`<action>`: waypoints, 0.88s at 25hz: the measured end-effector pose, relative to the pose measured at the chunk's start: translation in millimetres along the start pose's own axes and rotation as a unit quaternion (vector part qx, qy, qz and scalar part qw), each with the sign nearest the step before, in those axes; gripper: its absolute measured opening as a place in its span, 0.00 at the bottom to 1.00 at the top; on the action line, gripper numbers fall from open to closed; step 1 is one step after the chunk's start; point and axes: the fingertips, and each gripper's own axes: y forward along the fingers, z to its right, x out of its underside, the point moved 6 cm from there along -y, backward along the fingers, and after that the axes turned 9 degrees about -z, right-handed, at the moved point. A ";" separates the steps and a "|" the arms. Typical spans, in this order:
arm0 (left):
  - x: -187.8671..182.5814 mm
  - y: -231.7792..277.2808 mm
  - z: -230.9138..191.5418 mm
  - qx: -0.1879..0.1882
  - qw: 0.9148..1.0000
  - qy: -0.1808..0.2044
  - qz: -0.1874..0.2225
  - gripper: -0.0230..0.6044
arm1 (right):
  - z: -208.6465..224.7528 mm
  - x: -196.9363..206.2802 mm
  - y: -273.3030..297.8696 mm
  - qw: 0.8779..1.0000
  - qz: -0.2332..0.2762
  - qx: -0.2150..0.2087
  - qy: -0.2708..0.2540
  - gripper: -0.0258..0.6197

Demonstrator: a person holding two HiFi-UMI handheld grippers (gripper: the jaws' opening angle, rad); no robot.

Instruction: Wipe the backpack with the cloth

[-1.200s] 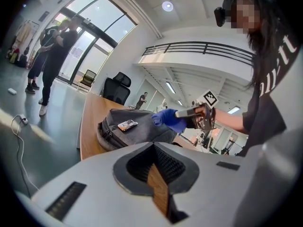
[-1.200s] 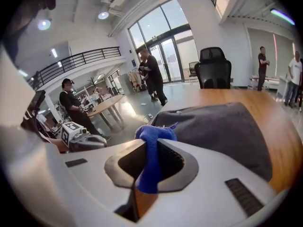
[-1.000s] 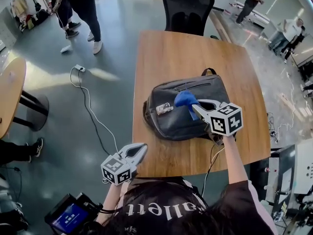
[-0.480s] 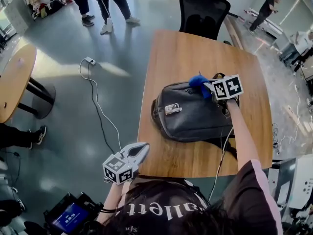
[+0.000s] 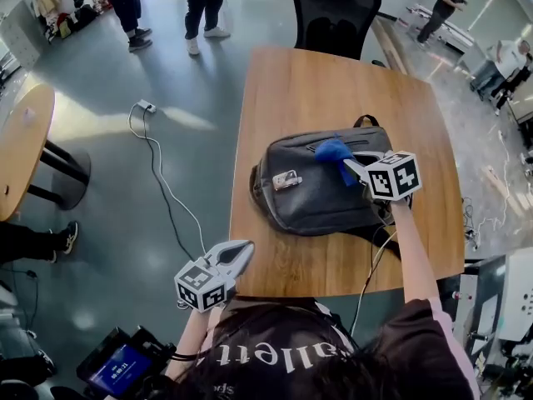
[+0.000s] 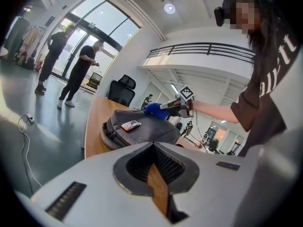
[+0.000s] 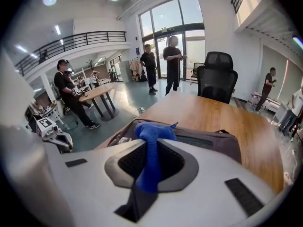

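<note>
A dark grey backpack [image 5: 312,194] lies flat on the wooden table [image 5: 333,82], a small tag on its front. My right gripper [image 5: 353,167] is shut on a blue cloth [image 5: 333,150] and presses it on the bag's far upper part, near the handle. In the right gripper view the cloth [image 7: 151,141] hangs between the jaws of the right gripper [image 7: 150,150] over the backpack [image 7: 208,142]. My left gripper [image 5: 240,253] is shut on nothing, off the table's near left corner. The left gripper view looks past the left gripper [image 6: 155,167] at the backpack [image 6: 142,129] and cloth [image 6: 154,109].
A black office chair [image 5: 337,11] stands at the table's far end. A white cable [image 5: 158,173] trails on the floor at the left, by a round table [image 5: 21,148]. People stand at the far left and far right. A black cord [image 5: 371,261] hangs off the near table edge.
The right gripper swept the cloth from the bag's middle out to its far edge, then drew it back a little. The left gripper stayed put.
</note>
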 end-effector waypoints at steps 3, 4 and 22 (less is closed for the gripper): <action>-2.4 5.3 8.9 0.013 1.000 0.006 -0.008 0.03 | -15.9 27.2 -18.6 1.000 0.008 -0.011 0.013 0.14; -2.6 8.1 12.0 0.017 1.000 0.008 -0.011 0.03 | -20.4 38.0 -24.2 1.000 0.009 -0.016 0.020 0.14; 2.1 55.8 41.2 0.055 0.998 0.026 -0.033 0.03 | -58.5 198.0 -60.0 0.986 0.014 -0.036 0.160 0.14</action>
